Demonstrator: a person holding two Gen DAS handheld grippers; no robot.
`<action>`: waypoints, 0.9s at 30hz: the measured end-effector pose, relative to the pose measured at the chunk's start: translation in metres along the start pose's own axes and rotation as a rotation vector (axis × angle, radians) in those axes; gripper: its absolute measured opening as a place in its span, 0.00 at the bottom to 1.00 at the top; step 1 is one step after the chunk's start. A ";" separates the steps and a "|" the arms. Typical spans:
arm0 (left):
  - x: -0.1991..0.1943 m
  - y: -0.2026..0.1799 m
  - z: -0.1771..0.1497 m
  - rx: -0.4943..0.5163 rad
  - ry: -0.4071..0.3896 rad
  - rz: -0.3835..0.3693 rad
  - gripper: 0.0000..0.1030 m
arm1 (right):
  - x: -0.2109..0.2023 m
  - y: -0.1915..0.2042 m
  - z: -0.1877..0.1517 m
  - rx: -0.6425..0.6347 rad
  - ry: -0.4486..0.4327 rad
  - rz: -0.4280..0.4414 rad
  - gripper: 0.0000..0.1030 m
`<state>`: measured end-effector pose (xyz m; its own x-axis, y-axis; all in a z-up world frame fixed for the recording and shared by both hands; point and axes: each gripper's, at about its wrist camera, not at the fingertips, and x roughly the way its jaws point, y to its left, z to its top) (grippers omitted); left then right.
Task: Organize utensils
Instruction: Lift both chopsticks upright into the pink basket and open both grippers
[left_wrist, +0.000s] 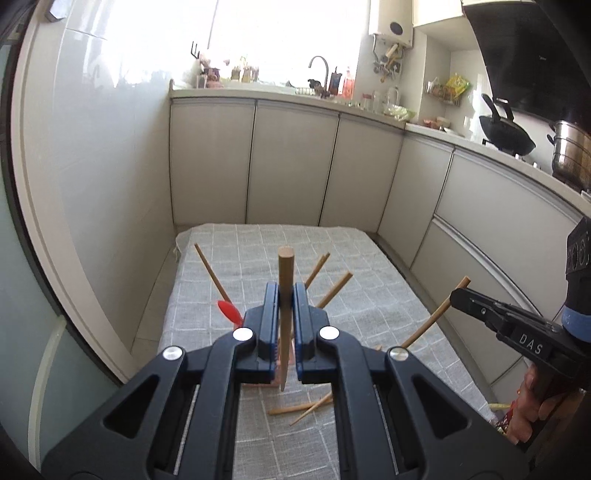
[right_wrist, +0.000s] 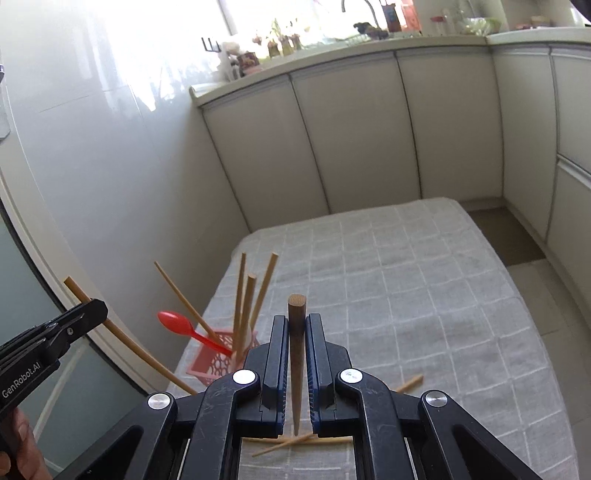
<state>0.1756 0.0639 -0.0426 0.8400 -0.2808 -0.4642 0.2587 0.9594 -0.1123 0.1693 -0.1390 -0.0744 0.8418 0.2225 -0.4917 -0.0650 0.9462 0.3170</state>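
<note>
1. Pink holder (right_wrist: 210, 363) standing on the grey checked cloth (right_wrist: 406, 295) near its left edge; taken as landmark below.
2. In the holder: several light wooden chopsticks (right_wrist: 242, 306) fanned upward, plus a red plastic spoon (right_wrist: 177, 323) with bowl tilted up and out to the left.
3. Left tool (left_wrist: 285, 295) clamped narrow on one light chopstick (left_wrist: 285, 280); stick near upright, blunt end up, tapered tip pointing down just in front of the holder (left_wrist: 275, 380), mostly hidden behind the jaws in the left wrist view.
4. Right tool (right_wrist: 296, 325) clamped narrow on a darker brown chopstick (right_wrist: 296, 354); also near upright, blunt end up, held to the right of the holder, tip clear above the cloth.
5. Loose chopsticks (right_wrist: 295, 441) lying crossed on the cloth, nearer the cameras than the holder; another one (right_wrist: 410, 384) lying to the right of the holder, well apart.
6. Desk under the cloth (left_wrist: 369, 280) hidden; only the cloth visible.
7. Each tool visible side-on in the other's view: right tool (left_wrist: 458, 295) at the right edge, left tool (right_wrist: 99, 310) at the left edge, both gripping their sticks; part of a hand (left_wrist: 532, 406) below the right one.
8. Beyond the holder: cream cabinet doors (left_wrist: 295, 166), counter with sink tap (left_wrist: 319, 70) under a bright window.
</note>
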 end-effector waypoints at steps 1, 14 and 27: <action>-0.004 0.001 0.003 -0.007 -0.027 0.006 0.08 | -0.003 0.003 0.003 -0.003 -0.012 0.007 0.07; 0.007 0.005 0.012 0.002 -0.185 0.098 0.08 | -0.016 0.035 0.027 0.009 -0.143 0.092 0.07; 0.064 0.007 -0.010 0.048 -0.021 0.099 0.08 | 0.021 0.041 0.038 0.124 -0.189 0.151 0.07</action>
<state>0.2268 0.0531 -0.0821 0.8724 -0.1859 -0.4520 0.1961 0.9803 -0.0246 0.2043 -0.1044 -0.0404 0.9135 0.2998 -0.2750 -0.1406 0.8670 0.4781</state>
